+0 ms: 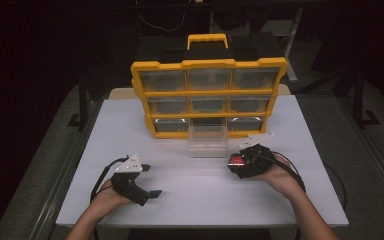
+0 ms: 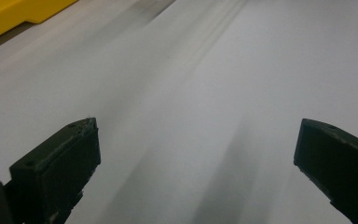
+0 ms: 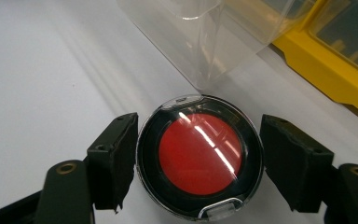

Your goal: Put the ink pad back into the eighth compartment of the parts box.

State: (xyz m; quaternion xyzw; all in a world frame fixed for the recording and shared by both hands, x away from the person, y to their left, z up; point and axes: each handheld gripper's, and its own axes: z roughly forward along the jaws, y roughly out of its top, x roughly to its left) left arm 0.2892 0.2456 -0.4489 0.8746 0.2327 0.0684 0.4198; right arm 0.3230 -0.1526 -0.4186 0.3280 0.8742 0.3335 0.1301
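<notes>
High view: going left to right along the near edge of the white tabletop (image 1: 130, 125), the left gripper (image 1: 151, 180) sits near the near-left corner, jaws spread wide with nothing between them; the left gripper view shows bare surface in the gap. Toward the middle, a clear drawer (image 1: 208, 141) stands pulled out of the yellow organizer (image 1: 210, 97), which sits at the far edge with an empty slot in its bottom row. Right of the drawer, the right gripper (image 1: 237, 162) holds its jaws either side of a round red compact (image 3: 199, 157). In the right gripper view the left jaw touches or nearly touches the rim, while a sliver of gap shows at the right jaw, so the grip looks not yet firm. The compact lies just beside the drawer's near corner.

The compact is likely light, stiff and glossy, so slippery at its curved rim, and the clear lid may crack if squeezed hard. Best held across its widest part, clear of the small latch (image 3: 221, 211).
</notes>
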